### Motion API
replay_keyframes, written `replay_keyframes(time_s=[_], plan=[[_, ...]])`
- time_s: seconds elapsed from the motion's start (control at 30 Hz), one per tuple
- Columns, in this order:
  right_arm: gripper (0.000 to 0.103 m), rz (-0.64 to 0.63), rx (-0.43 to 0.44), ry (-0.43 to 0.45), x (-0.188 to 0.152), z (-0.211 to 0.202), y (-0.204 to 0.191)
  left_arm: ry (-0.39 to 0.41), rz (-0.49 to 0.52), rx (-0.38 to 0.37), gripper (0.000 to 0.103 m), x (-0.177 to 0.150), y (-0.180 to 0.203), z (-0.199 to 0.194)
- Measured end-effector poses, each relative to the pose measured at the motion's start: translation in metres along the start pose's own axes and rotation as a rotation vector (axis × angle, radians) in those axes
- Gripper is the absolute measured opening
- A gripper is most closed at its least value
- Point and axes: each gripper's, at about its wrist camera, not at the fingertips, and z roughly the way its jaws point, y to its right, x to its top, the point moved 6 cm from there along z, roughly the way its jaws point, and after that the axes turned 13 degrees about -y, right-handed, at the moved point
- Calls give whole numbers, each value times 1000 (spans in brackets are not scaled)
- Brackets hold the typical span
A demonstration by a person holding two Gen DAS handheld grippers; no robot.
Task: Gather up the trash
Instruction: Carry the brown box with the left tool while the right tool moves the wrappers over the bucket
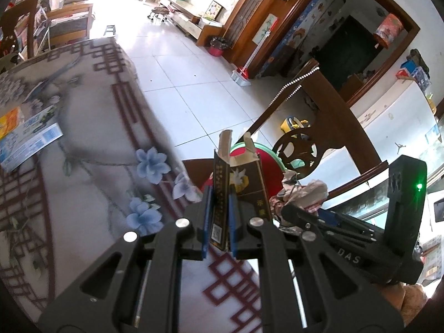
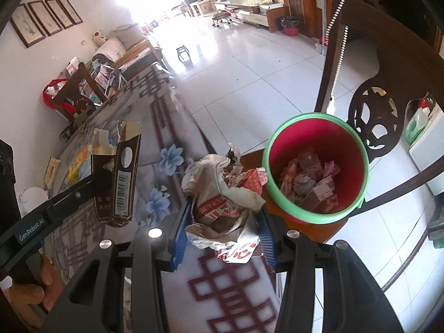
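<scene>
Gaping at its torn top, dark carton sits pinched upright.

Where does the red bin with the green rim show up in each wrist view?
Left wrist view: the red bin is at centre, mostly hidden behind the dark carton in the left claw.
Right wrist view: the bin is at centre right, open and holding scraps.
Shared landmark: the carved chair back right beside the bin.

One bin, one dark carton, one wrapper wad (crumpled).
</scene>
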Motion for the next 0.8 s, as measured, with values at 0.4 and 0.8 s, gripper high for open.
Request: replay_keyframes(time_s=[0.4,0.8], plan=[[46,100,-41,55,27,-19,72,-73,92,-45,11,36,57,55],[47,212,-98,75,51,-20,136,-149,222,-59,11,68,108,113]])
